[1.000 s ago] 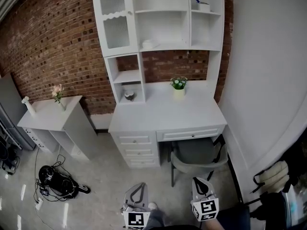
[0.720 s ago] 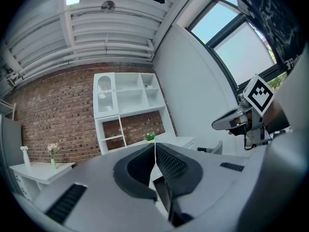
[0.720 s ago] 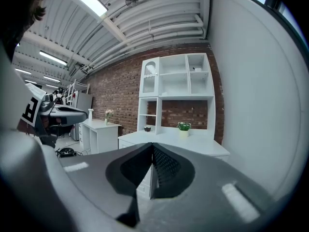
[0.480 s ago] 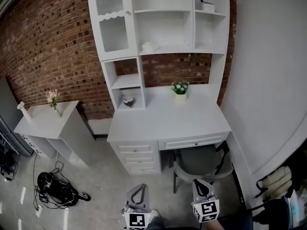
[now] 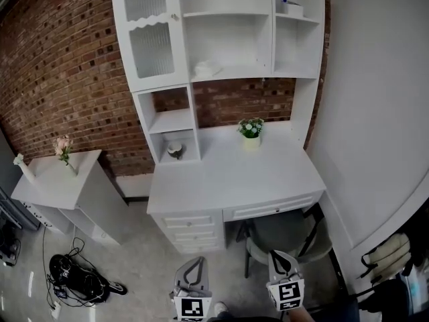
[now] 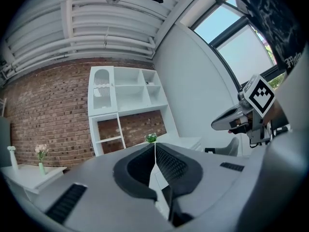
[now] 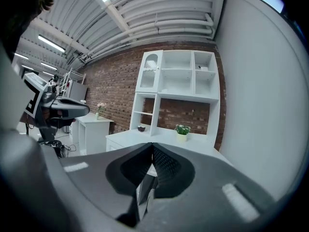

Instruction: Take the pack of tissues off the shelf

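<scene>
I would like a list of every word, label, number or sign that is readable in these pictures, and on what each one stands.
No text reads with certainty.
On the dark cloth: white lettering, cut off at the picture's edge, unreadable.
Square markers on the left gripper and right gripper: black-and-white patterns, no letters.
The small box on the top shelf: too small to show print.

From where I stand, the left gripper (image 6: pixel 155 146) points level, jaws pressed together with nothing between them. Past its tips stands a white desk (image 6: pixel 186 141) with a shelf hutch (image 6: pixel 128 93) against a brick wall (image 6: pixel 43 110). A small potted plant (image 6: pixel 151 137) sits toward the desk's back edge. The right gripper (image 6: pixel 215 125) shows at right.
</scene>
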Tool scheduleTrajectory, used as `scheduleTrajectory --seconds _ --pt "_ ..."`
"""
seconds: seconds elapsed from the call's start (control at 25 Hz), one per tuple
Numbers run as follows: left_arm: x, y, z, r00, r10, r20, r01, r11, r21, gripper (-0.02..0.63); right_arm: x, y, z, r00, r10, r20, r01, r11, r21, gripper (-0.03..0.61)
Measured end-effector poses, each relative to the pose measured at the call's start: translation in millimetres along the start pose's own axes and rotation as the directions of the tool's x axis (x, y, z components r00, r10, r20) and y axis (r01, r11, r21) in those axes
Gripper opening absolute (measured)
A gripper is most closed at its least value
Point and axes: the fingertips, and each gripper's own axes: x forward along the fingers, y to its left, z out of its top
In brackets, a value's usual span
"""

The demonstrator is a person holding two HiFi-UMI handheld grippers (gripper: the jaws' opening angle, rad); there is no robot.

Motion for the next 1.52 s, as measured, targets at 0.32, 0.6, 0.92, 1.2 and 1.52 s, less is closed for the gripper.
scheduleTrajectory --seconds 0.32,0.6,0.92,1.2,1.52 --pt "27 34 -9 0.998 -0.062 -0.001 0.062 0.998 0.023 0.012 43 14 14 1.0 -0.024 -0.009 0.024 0.999 -0.022 0.003" --pt "39 55 -15 0.995 -0.095 0.007 0.094 0.994 0.047 0.012 65 20 17 0.998 -0.055 -0.02 0.055 0.998 -0.019 0.003" --pt "46 72 -29 0.997 -0.075 0.005 0.075 0.997 0.012 0.012 79 18 18 0.998 -0.058 -0.031 0.057 0.998 -0.02 0.003" --pt "66 79 -24 0.997 -0.071 -0.026 0.072 0.997 0.039 0.012 102 7 15 0.997 -0.047 -0.058 0.042 0.995 -0.087 0.003" --pt "103 91 -31 0.999 -0.038 -0.035 0.039 0.999 0.03 0.012 146 -7 18 0.998 -0.005 -0.064 -0.001 0.996 -0.09 0.003"
